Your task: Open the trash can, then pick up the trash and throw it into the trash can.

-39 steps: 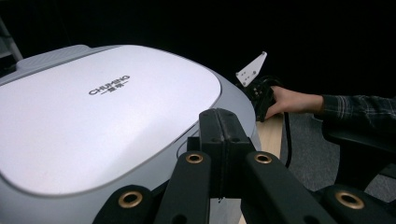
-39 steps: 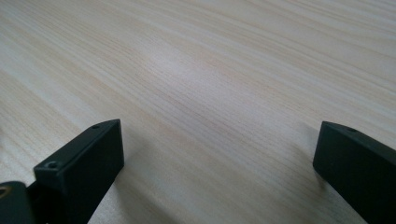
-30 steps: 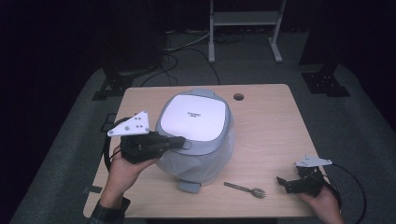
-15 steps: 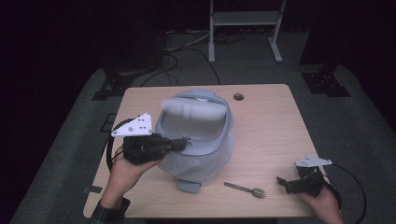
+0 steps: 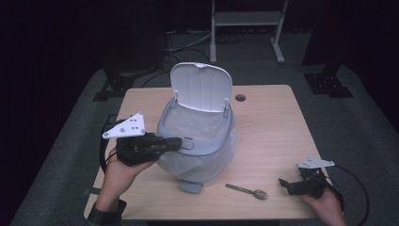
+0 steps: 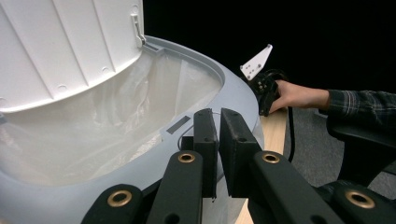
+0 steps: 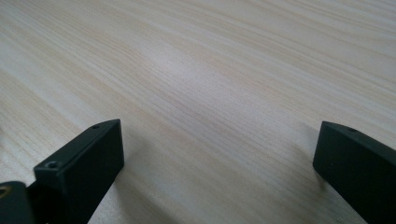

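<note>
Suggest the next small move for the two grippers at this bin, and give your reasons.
Probably bring the right gripper over to pick up the fork. The bin has its lid raised; the left gripper, jaws nearly together, sits at the rim, while the right one rests open on the table.

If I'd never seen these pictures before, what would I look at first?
Probably the big grey bin in the middle of the table, with its white lid standing open and a clear bag inside. The left gripper presses its front rim with jaws almost together. A fork lies near the front edge, beside the open right gripper.
</note>
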Demonstrator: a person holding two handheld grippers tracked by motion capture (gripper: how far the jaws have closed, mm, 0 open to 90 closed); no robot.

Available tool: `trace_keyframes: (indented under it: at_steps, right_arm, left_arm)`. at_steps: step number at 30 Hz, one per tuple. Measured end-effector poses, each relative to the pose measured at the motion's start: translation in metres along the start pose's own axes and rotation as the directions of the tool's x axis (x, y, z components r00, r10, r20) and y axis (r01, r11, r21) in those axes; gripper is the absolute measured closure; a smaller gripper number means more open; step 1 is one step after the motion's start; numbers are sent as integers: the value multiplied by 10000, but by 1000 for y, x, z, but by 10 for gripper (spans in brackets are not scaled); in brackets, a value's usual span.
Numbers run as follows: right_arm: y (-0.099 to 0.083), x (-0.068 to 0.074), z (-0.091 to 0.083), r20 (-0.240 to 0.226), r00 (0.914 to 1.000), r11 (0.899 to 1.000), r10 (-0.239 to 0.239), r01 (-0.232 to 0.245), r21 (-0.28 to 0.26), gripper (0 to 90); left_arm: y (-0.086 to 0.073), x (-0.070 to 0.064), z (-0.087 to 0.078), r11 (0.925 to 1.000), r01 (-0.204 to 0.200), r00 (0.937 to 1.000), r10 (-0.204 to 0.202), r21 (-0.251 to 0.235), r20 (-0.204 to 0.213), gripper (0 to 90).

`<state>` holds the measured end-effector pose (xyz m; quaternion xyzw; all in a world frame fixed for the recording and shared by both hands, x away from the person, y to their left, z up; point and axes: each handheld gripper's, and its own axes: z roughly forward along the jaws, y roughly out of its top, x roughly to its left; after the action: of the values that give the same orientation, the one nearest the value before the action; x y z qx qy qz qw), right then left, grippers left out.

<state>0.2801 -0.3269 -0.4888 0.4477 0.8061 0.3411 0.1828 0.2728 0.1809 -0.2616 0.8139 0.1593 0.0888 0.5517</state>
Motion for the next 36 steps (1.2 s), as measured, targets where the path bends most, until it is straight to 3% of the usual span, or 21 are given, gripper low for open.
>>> trace_keyframes:
  at_steps: [16,28,36]
  right_arm:
    - [0,0,0,-1,10000,10000,-4,4,0,8]
    - [0,0,0,-2,10000,10000,-1,1,1,8]
    - [0,0,0,1,10000,10000,3,-3,2,8]
  left_arm:
    - [-5,-6,-22,10000,41,9994,-44,-89,-346,816]
    - [-19,-10,-37,9997,251,9965,-246,61,-801,649]
    - [-36,-10,-42,9984,525,9895,-489,226,-1361,464]
